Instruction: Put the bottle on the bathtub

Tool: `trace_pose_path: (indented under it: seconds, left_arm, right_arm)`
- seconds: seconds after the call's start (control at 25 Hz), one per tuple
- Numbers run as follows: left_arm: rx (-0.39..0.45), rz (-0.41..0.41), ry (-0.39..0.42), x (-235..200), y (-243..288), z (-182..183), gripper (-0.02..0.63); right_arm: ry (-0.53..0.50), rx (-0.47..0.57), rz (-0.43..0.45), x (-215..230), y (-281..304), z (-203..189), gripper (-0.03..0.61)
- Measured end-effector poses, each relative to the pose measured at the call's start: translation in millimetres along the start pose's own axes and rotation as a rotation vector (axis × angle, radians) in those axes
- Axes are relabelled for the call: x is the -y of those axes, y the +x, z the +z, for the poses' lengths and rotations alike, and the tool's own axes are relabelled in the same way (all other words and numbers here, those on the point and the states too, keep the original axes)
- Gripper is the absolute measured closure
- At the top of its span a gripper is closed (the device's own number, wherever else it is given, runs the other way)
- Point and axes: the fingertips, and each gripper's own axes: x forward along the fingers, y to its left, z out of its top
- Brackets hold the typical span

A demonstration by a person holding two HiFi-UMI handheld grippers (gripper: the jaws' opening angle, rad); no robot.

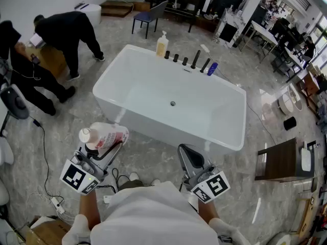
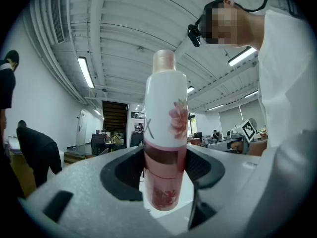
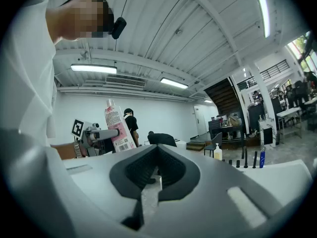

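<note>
A white and pink bottle (image 1: 104,135) with a flower print stands between the jaws of my left gripper (image 1: 102,149), which is shut on its lower body. In the left gripper view the bottle (image 2: 165,138) fills the centre, cap up. From the right gripper view the same bottle (image 3: 116,125) shows at the left, held in the other gripper. The white bathtub (image 1: 153,70) lies on the floor ahead of both grippers. My right gripper (image 1: 190,160) is held level near the tub's near rim, jaws together with nothing between them (image 3: 151,175).
On the tub's far rim stand a soap dispenser (image 1: 162,45), several black tap fittings (image 1: 195,59) and a blue bottle (image 1: 212,68). Two people in black (image 1: 66,32) bend over at the left. A dark wooden cabinet (image 1: 280,160) sits at the right, a chair (image 1: 152,15) behind the tub.
</note>
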Motion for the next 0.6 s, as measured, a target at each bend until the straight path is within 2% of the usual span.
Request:
trace_pose_path:
  seconds: [0.6]
  left_arm:
    - [-0.036,-0.006,-0.006,-4.7,2.9,-12.6,0.373]
  right_arm:
    - [0.024,-0.011,0.011,3.9,10.8,-10.8,0.566]
